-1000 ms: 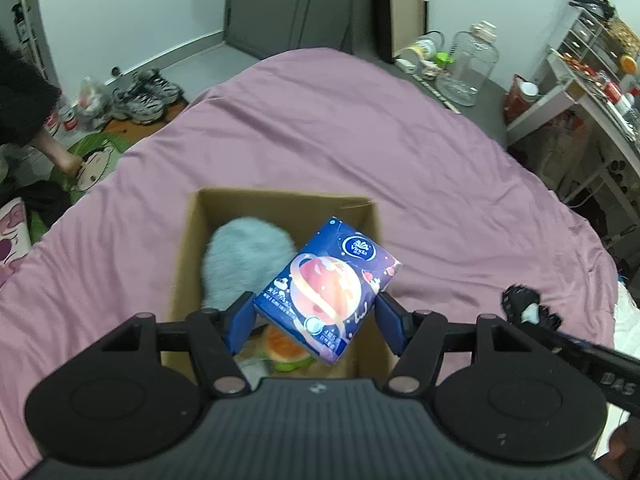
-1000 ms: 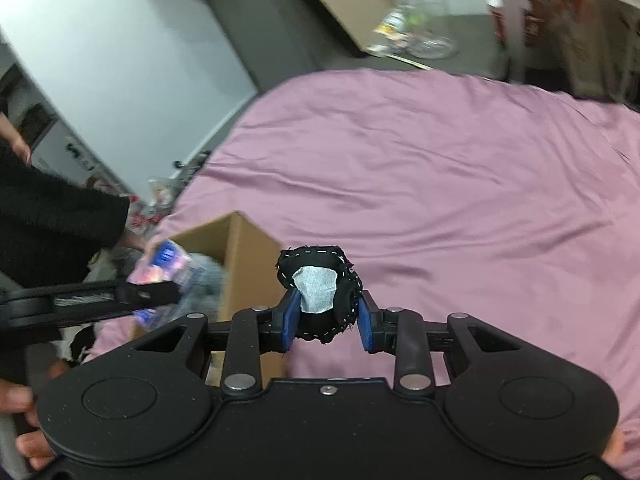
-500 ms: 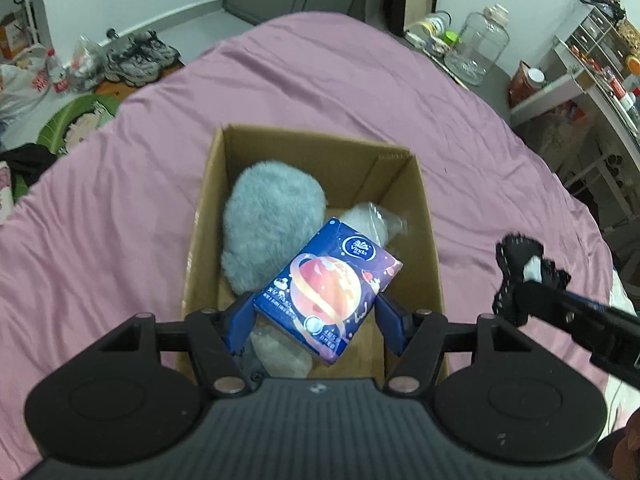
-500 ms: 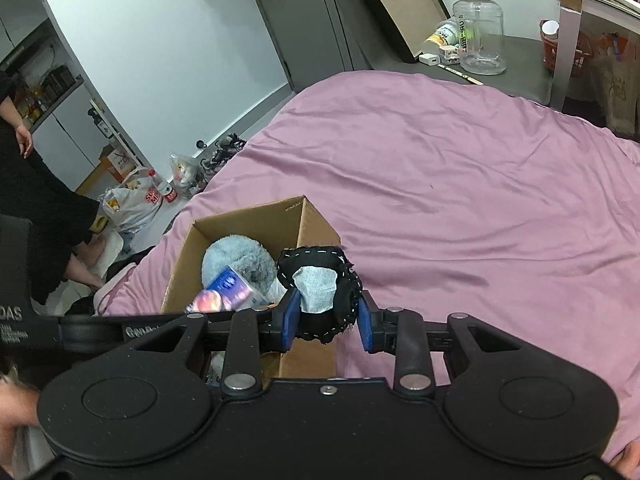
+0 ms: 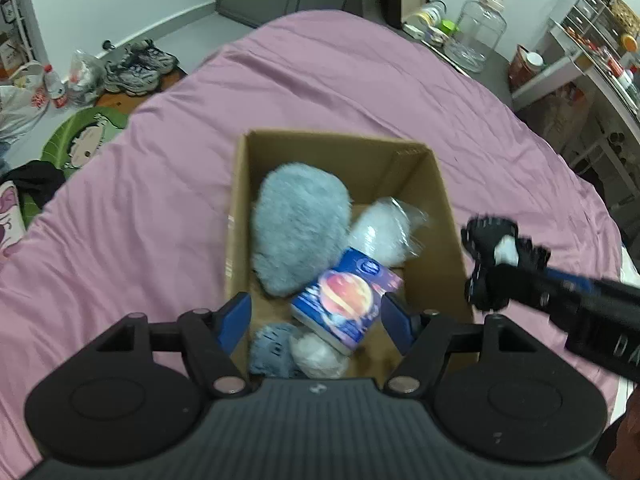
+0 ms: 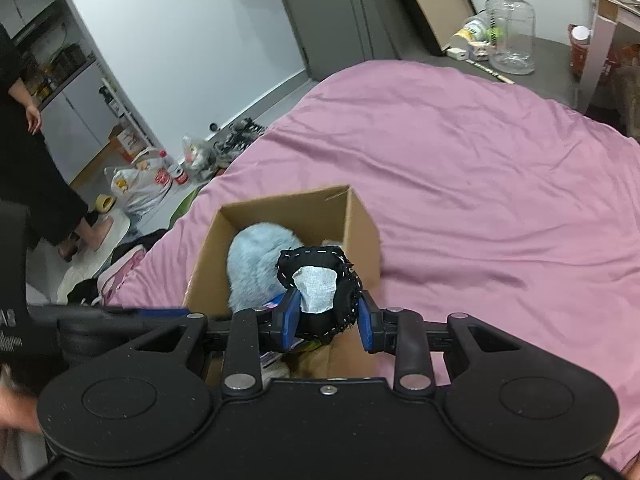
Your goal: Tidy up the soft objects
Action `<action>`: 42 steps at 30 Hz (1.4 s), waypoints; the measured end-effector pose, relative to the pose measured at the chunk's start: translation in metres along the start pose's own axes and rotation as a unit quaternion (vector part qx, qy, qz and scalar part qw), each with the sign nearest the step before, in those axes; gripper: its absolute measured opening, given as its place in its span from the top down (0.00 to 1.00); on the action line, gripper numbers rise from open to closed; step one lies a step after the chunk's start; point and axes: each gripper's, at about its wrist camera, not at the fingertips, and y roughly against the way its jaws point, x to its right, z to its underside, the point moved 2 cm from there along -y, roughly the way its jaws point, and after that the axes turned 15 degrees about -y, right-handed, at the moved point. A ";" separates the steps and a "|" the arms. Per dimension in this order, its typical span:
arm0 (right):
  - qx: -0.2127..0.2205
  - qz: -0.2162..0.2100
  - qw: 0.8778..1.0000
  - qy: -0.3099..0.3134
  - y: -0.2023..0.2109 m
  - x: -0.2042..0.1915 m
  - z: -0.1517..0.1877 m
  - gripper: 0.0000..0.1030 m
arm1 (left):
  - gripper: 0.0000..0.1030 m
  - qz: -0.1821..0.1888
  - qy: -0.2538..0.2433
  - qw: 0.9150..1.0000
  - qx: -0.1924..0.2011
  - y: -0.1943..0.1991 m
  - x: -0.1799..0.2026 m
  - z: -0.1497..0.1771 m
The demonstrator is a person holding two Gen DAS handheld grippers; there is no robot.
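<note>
An open cardboard box [image 5: 440, 200] sits on the purple bed. Inside lie a fluffy pale-blue plush [image 5: 300, 224], a white soft item in a clear bag [image 5: 384, 232] and smaller soft pieces near the front. A blue tissue pack [image 5: 344, 300] with a planet print lies tilted on them, blurred. My left gripper [image 5: 316, 316] hangs over the box with its jaws opening, and the left pad stands well clear of the pack. My right gripper [image 6: 326, 316] is shut on a black fabric piece [image 6: 320, 264] with a white label, above the box's right wall [image 6: 360, 224].
The purple sheet [image 5: 360, 80] spreads wide around the box. Shoes [image 5: 136, 68], bags and a green mat lie on the floor at the left. A glass jar [image 5: 476, 36] and shelves stand at the far right. A person in black [image 6: 24, 140] stands at the left.
The left jaws have widened and the tissue pack has slipped down out of them into the box. The right gripper has moved left with the black piece to the box's right wall.
</note>
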 end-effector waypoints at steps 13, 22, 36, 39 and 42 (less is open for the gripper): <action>-0.062 -0.033 0.996 -0.060 0.014 0.021 0.011 0.48 | 0.24 -0.002 0.010 1.000 -0.016 0.015 0.003 -0.003; -0.026 -0.013 0.995 -0.091 0.055 0.054 0.016 0.40 | 0.20 -0.003 -0.019 1.000 -0.002 0.044 0.037 -0.003; 0.006 0.034 0.995 -0.096 0.099 0.094 0.036 0.12 | 0.13 0.001 -0.032 0.999 0.005 0.078 0.078 0.015; 0.015 0.044 0.995 -0.089 0.108 0.097 0.039 0.06 | 0.12 -0.006 -0.034 0.999 0.004 0.085 0.085 0.021; 0.019 0.047 0.995 -0.084 0.117 0.098 0.045 0.00 | 0.11 -0.008 -0.038 0.999 0.009 0.094 0.091 0.028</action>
